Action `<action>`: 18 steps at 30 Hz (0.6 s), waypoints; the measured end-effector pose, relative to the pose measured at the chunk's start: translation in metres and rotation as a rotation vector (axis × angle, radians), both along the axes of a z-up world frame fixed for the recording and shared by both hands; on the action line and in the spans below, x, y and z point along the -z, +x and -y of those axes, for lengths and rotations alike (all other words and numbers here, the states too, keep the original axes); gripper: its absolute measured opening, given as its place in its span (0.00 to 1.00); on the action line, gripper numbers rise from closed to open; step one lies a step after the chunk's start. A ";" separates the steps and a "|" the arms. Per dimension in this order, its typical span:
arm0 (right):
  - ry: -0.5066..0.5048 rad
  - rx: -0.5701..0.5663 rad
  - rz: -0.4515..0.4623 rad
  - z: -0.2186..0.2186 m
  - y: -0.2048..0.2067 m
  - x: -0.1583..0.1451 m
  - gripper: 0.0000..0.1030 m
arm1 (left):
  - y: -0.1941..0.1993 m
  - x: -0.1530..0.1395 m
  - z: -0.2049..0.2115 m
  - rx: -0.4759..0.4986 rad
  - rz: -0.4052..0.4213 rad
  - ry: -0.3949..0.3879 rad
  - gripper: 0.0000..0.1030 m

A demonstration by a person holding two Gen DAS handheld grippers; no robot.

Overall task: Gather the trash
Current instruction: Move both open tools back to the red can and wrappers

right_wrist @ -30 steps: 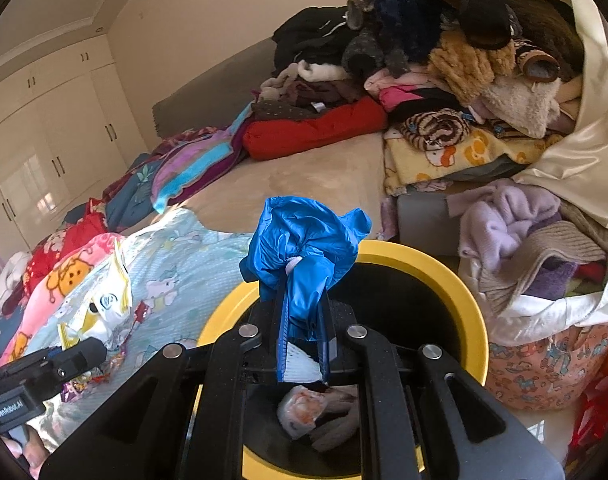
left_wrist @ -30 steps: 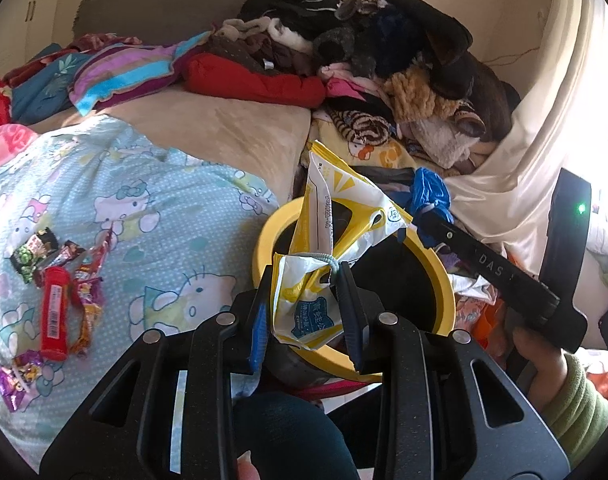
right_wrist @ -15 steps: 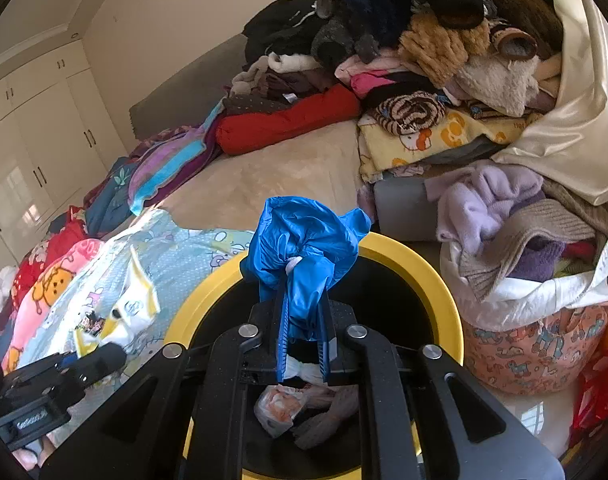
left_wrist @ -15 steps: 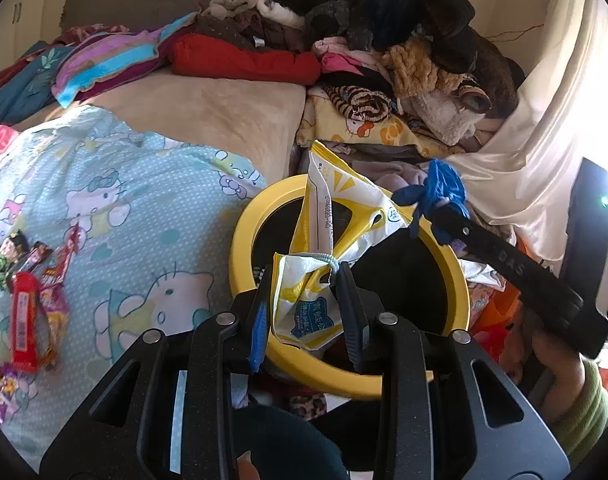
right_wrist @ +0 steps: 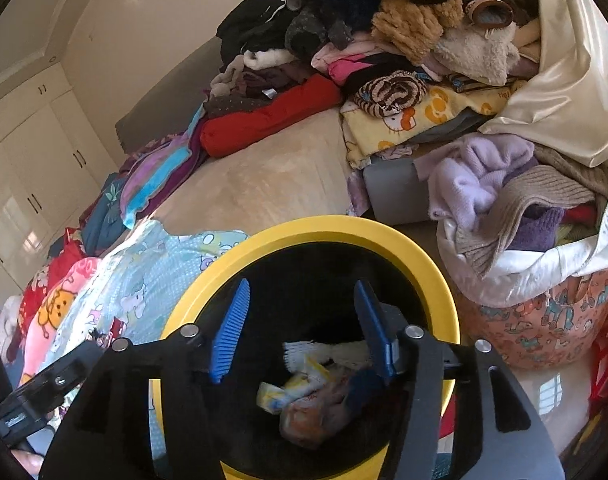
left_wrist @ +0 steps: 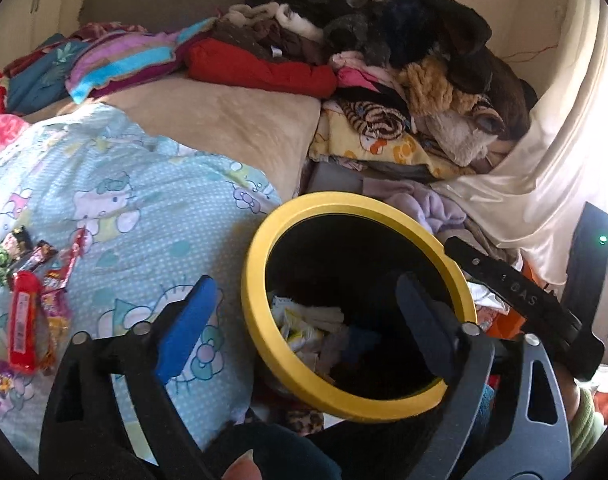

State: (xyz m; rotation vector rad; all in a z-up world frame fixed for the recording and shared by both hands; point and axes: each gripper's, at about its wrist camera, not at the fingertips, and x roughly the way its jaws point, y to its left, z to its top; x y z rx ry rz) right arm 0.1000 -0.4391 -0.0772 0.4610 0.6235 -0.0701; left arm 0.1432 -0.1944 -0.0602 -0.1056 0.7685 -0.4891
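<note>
A black bin with a yellow rim [left_wrist: 259, 320] [right_wrist: 432, 264] stands beside the bed. Crumpled wrappers lie at its bottom, among them a yellow-white bag [right_wrist: 299, 384] [left_wrist: 299, 330] and a blue piece [right_wrist: 360, 394]. My left gripper [left_wrist: 304, 300] hovers over the bin's rim; its jaws are opening wide with nothing between them. My right gripper [right_wrist: 301, 300] hangs over the bin mouth, jaws opening, also empty. More trash lies on the blue cartoon sheet at the left: a red wrapper [left_wrist: 21, 328] and several small candy wrappers [left_wrist: 51, 276].
Piled clothes and plush things [left_wrist: 404, 60] fill the bed's far side. A cream curtain [left_wrist: 544, 168] hangs at the right. A patterned laundry bag [right_wrist: 536, 320] full of knitwear stands right of the bin. White wardrobes [right_wrist: 23, 168] line the far left wall.
Both grippers opened over the bin. The yellow-white bag left my left gripper and the blue wrapper left my right one; both now lie inside the bin.
</note>
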 end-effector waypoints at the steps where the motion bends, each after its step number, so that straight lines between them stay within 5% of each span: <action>1: -0.005 -0.008 -0.004 -0.003 0.001 0.000 0.52 | -0.001 -0.001 -0.001 -0.005 0.006 0.003 0.85; 18: -0.086 -0.135 0.053 -0.060 -0.002 -0.017 0.68 | -0.017 -0.025 -0.052 -0.145 0.124 0.043 0.90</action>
